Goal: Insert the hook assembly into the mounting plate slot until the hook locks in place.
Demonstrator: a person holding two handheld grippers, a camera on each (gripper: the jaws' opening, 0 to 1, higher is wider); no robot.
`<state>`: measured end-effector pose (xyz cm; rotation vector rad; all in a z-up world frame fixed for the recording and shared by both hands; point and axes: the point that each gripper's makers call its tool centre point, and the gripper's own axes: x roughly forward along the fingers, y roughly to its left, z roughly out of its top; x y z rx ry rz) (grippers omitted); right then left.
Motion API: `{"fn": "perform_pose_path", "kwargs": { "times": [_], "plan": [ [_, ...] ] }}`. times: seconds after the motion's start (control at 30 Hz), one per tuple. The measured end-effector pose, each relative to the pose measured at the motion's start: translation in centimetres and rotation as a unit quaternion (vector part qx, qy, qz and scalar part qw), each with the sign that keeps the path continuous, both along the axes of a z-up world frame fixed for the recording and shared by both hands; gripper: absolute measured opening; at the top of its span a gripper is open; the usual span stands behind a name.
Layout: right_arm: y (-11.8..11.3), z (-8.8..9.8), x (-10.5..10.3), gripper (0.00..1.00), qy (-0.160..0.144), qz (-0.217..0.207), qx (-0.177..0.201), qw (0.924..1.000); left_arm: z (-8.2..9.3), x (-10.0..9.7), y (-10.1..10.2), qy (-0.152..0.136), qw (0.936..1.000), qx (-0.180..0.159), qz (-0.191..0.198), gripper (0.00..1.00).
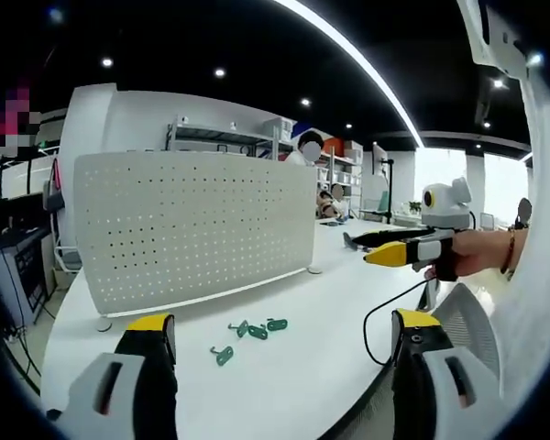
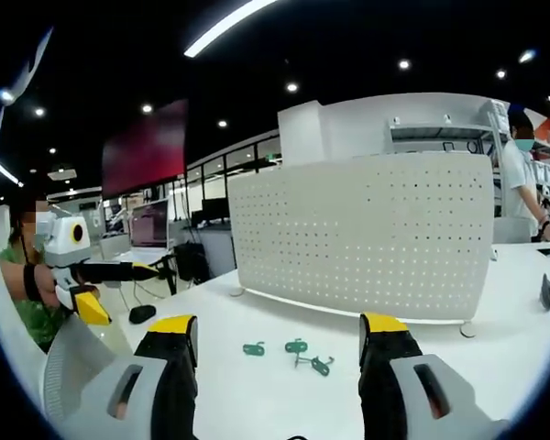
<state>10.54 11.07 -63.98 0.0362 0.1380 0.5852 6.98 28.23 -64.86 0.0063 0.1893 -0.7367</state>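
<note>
A white perforated mounting plate [image 1: 192,229] [image 2: 367,238] stands upright on feet on the white table [image 1: 293,385] [image 2: 257,394]. Several small green hooks [image 1: 257,331] [image 2: 296,346] lie loose on the table in front of it. My left gripper [image 1: 283,321] is open above the table with nothing between its yellow-tipped jaws, short of the hooks. My right gripper [image 2: 279,323] is open and empty too, with the hooks lying just beyond its tips. Each gripper also appears from the side, held in a hand: the right [image 1: 362,249], the left [image 2: 124,293].
A mesh chair back [image 1: 467,321] [image 2: 69,367] stands at the table's near edge. A black cable [image 1: 376,321] runs over that edge. A mouse [image 2: 142,313] and monitor [image 2: 149,225] sit on a desk to the left. People stand by shelves [image 1: 238,137] behind the plate.
</note>
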Motion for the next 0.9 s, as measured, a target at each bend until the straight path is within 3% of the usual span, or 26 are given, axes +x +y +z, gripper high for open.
{"fn": "perform_pose_path", "kwargs": {
  "times": [0.9],
  "plan": [
    [0.4, -1.0, 0.6, 0.7, 0.013, 0.005, -0.004, 0.9999, -2.0, 1.7, -0.7, 0.018, 0.9995, 0.02, -0.014, 0.99]
  ]
}}
